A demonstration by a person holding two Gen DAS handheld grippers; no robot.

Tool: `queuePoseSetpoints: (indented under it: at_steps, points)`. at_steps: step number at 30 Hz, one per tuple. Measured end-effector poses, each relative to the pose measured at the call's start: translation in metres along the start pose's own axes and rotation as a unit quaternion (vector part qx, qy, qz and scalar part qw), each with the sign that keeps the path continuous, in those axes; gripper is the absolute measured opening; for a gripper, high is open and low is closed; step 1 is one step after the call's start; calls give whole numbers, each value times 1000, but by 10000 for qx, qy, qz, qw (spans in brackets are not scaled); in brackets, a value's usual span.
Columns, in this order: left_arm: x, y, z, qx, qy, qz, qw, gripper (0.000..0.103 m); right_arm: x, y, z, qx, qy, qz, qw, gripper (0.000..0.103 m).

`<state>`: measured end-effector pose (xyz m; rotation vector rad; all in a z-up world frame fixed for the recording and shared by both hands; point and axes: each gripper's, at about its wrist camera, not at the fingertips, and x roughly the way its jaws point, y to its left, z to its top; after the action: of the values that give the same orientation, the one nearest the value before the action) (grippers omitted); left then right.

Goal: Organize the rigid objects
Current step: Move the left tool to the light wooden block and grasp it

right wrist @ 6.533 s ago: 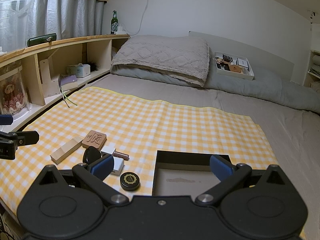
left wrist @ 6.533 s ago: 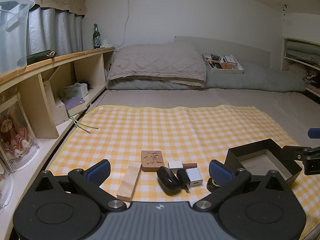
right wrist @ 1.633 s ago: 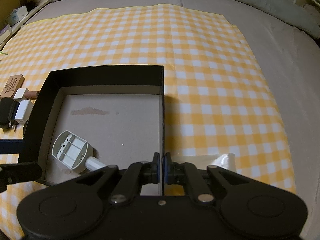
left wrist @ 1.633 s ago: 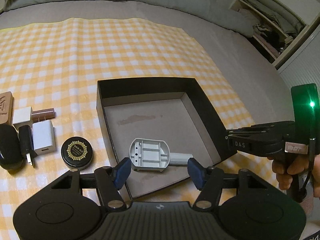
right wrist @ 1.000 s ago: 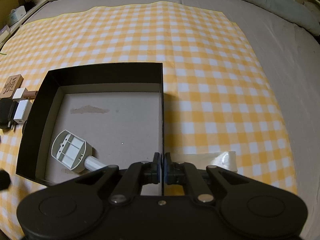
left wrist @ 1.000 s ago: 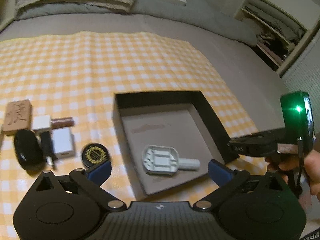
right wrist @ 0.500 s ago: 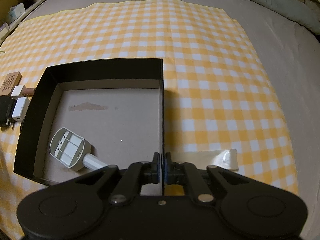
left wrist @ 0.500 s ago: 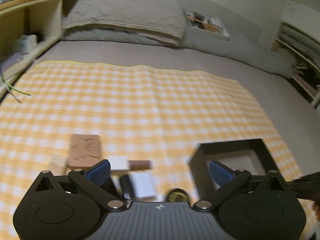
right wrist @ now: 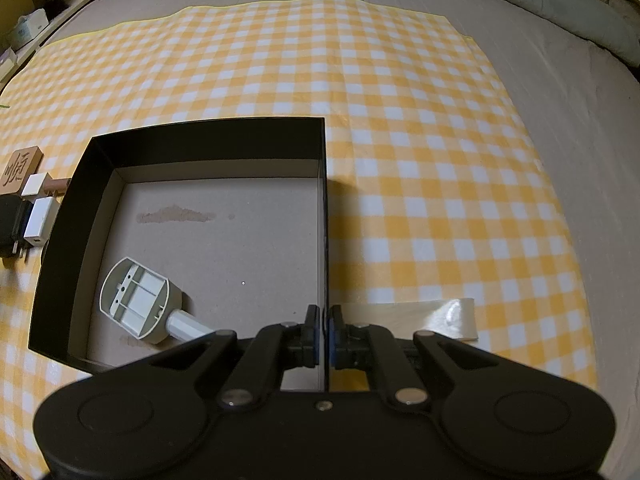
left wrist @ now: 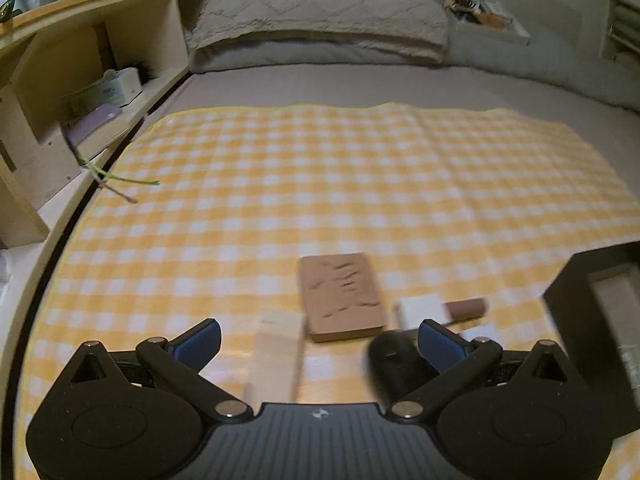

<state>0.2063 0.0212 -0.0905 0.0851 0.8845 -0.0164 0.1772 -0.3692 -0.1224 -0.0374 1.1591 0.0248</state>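
Observation:
My left gripper (left wrist: 318, 342) is open and holds nothing, hovering over a row of small items on the checked cloth. Between its fingers lie a pale wooden block (left wrist: 276, 354) and a brown carved tile (left wrist: 340, 296). A black oval case (left wrist: 394, 364) sits by the right finger, with a small white cube (left wrist: 420, 310) and a brown stick (left wrist: 466, 306) beyond it. The black box (right wrist: 208, 140) holds a white plastic handled part (right wrist: 138, 300). My right gripper (right wrist: 323, 334) is shut on the box's right wall (right wrist: 324, 216).
A wooden shelf unit (left wrist: 80, 80) with small boxes runs along the left of the bed. Pillows (left wrist: 320, 12) and a white tray (left wrist: 484, 16) lie at the far end. A strip of clear tape (right wrist: 420, 316) lies on the cloth right of the box.
My left gripper swung left from over the box to above the row of small items, leaving the white part in the box. The right gripper has kept still on the box wall.

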Motion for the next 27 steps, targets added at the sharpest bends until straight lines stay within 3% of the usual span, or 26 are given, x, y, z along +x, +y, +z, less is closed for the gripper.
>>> queuePoseSetpoints:
  at_steps: [10, 14, 16, 20, 26, 27]
  points:
    - [26, 31, -12, 545, 491, 597, 9955, 101, 3, 1, 1, 65, 10, -7, 10000, 5]
    - [33, 39, -13, 595, 706, 687, 9934, 78, 3, 1, 1, 72, 8, -9, 10000, 5]
    - [36, 40, -13, 607, 768, 667, 9930, 76, 3, 0, 1, 78, 9, -9, 10000, 5]
    - [39, 41, -11, 514, 823, 454, 9942, 62, 3, 1, 2, 71, 10, -9, 10000, 6]
    - [43, 36, -11, 423, 1027, 214, 9936, 55, 4, 0, 2, 66, 25, -12, 10000, 6]
    - [44, 35, -12, 446, 1096, 168, 9928, 47, 5, 0, 3, 66, 28, -12, 10000, 6]
